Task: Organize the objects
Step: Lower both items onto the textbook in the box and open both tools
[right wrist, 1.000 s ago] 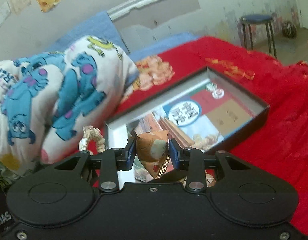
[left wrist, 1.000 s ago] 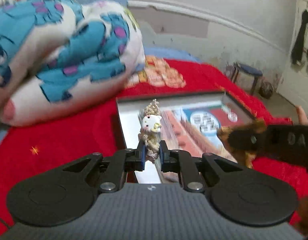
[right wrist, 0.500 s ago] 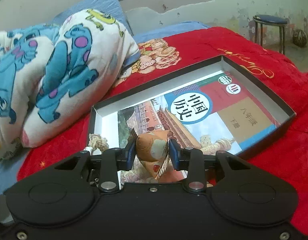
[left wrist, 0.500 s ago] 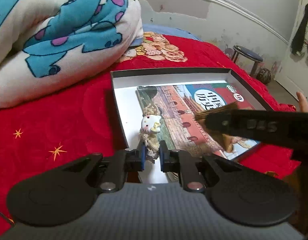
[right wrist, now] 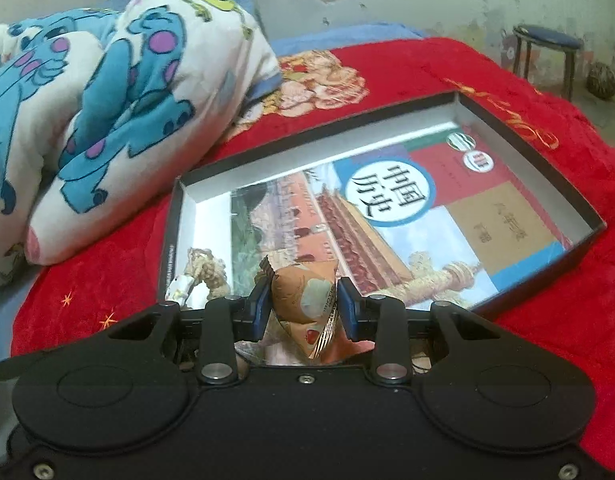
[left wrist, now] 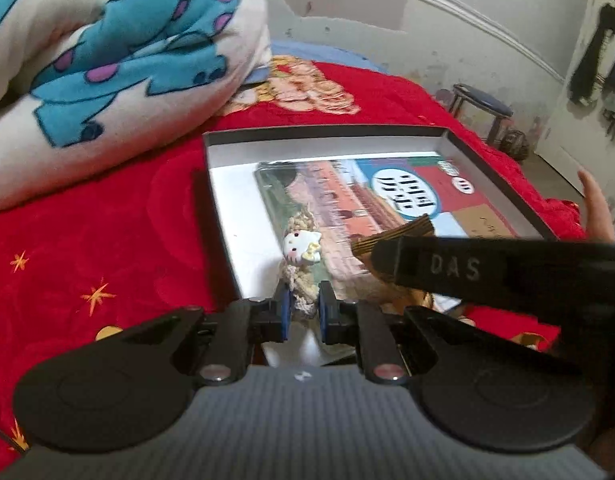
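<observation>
My left gripper (left wrist: 301, 306) is clamped on a crocheted rope charm with a white cat head (left wrist: 302, 246), holding it over the near end of the open dark box (left wrist: 323, 132) on the red blanket (left wrist: 107, 216). My right gripper (right wrist: 304, 304) is pinched on an orange snack packet (right wrist: 303, 294), just above the history textbook (right wrist: 391, 216) lying inside that box. A cartoon-print quilt (right wrist: 107, 92) is bunched up just beside the box.

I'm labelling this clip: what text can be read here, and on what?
"中国历史": white circle on the colourful textbook in the shallow dark cardboard box.
"DAS": side of the black right hand-held gripper.
Tan cover panel characters: too blurred.
Orange snack packet print: unreadable.
</observation>
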Action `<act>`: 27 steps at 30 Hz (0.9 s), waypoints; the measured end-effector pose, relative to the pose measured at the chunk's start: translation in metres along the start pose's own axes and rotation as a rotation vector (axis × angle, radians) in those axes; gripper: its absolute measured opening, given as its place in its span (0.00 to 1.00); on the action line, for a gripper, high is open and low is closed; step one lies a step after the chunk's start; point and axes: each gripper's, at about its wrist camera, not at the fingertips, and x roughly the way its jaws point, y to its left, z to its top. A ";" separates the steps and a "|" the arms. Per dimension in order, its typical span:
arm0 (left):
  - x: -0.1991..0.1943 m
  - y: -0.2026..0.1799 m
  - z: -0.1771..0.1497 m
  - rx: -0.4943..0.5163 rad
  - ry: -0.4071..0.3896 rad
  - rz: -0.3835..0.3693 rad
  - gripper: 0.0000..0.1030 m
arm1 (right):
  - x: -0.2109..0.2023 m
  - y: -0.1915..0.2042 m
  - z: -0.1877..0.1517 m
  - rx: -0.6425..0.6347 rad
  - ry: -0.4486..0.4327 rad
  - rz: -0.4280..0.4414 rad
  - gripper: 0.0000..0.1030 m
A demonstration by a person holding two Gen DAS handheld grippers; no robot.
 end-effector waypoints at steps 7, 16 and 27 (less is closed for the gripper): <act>-0.002 -0.013 -0.003 0.031 -0.024 -0.032 0.19 | -0.001 -0.015 0.004 0.066 0.020 -0.028 0.33; -0.001 -0.011 -0.007 0.044 -0.038 -0.014 0.20 | -0.004 -0.028 -0.005 0.232 -0.004 -0.036 0.33; 0.003 -0.020 -0.014 0.086 -0.046 -0.014 0.39 | -0.001 -0.015 -0.009 0.168 0.001 -0.031 0.34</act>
